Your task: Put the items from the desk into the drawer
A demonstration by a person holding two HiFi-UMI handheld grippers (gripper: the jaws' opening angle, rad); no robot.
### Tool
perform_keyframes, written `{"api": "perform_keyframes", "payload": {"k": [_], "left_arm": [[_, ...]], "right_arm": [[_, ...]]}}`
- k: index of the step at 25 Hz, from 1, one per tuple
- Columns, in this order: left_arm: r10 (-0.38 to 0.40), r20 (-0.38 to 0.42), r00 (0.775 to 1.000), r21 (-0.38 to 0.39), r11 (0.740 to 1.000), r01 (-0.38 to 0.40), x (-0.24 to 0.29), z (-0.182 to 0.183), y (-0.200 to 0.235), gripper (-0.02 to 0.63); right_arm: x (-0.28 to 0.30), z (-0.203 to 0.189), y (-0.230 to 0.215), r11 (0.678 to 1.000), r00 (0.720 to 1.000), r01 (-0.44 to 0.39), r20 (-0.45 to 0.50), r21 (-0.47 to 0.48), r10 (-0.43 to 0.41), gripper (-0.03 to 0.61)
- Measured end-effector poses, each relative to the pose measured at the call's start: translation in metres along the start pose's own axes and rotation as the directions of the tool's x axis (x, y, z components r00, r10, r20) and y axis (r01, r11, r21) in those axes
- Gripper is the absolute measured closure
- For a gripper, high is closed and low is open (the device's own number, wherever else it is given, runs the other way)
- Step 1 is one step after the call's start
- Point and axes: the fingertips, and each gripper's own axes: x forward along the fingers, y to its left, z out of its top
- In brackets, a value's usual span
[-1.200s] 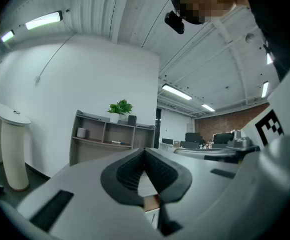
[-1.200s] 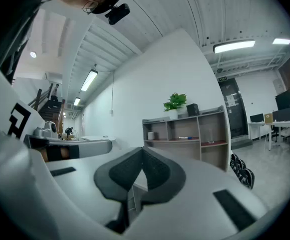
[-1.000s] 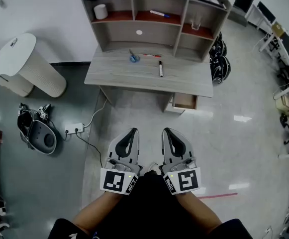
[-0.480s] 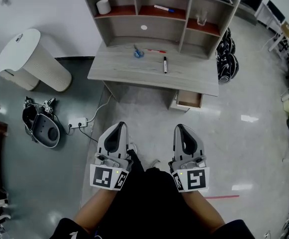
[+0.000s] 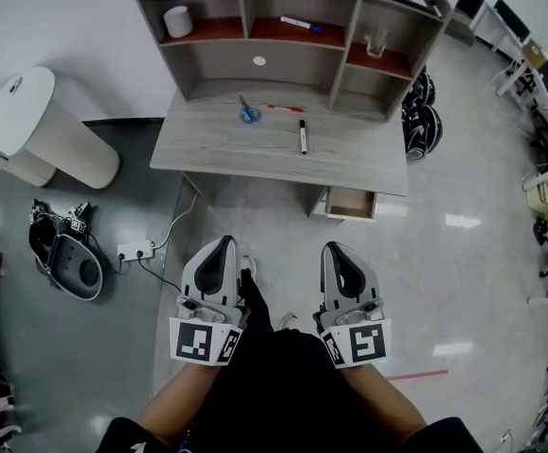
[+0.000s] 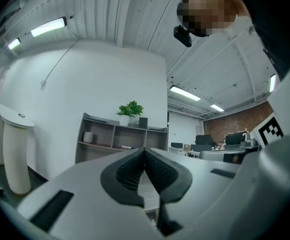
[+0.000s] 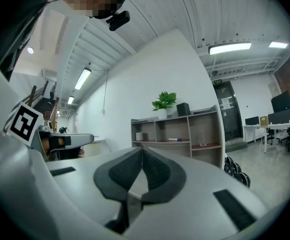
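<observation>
Far ahead in the head view stands a grey wooden desk (image 5: 349, 163) with a shelf unit on top. On its top lie blue-handled scissors (image 5: 248, 111), a red pen (image 5: 284, 109) and a black marker (image 5: 303, 136). A small drawer (image 5: 351, 203) under the desk's right side stands pulled out. My left gripper (image 5: 224, 244) and right gripper (image 5: 339, 250) are held close to my body, well short of the desk, both shut with nothing between the jaws. Each gripper view shows its tips touching, the left gripper (image 6: 145, 150) and the right gripper (image 7: 142, 149), with the shelf unit (image 7: 177, 134) beyond.
The shelves hold a white roll (image 5: 177, 21), a marker (image 5: 301, 25) and a glass (image 5: 375, 41). A white bin (image 5: 38, 130) stands left of the desk. A power strip with cables (image 5: 135, 250) and dark gear (image 5: 64, 258) lie on the floor at left. Black objects (image 5: 419, 121) sit right of the desk.
Both grippers spread apart from each other a second ago and have stayed shut. My view has shifted slightly; the desk items have not moved.
</observation>
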Motion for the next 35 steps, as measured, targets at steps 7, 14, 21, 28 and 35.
{"api": "perform_keyframes", "payload": {"k": [7,14,21,28,35], "left_arm": [[0.019,-0.036,0.999,-0.014,1.000,-0.019,0.046,-0.009,0.047,0.609],[-0.039,-0.084,0.996,-0.062,0.998,0.033,0.094,-0.020,0.086,0.609],[-0.093,-0.076,0.993,-0.071,0.994,0.088,0.131,-0.021,0.133,0.609],[-0.136,-0.096,0.986,-0.093,0.988,0.127,0.158,-0.035,0.171,0.609],[-0.127,-0.111,0.986,-0.102,0.988,0.116,0.171,-0.043,0.190,0.609]], "right_arm": [[0.068,-0.017,0.003,0.999,0.996,-0.040,-0.073,0.034,0.042,0.560],[0.132,-0.030,0.002,0.997,0.990,0.002,-0.141,0.082,0.010,0.560],[0.194,-0.041,0.016,0.996,0.981,0.023,-0.194,0.091,-0.005,0.560],[0.228,-0.057,0.017,0.988,0.970,0.105,-0.231,0.117,-0.076,0.560],[0.254,-0.071,0.005,0.986,0.960,0.127,-0.264,0.110,-0.095,0.560]]}}
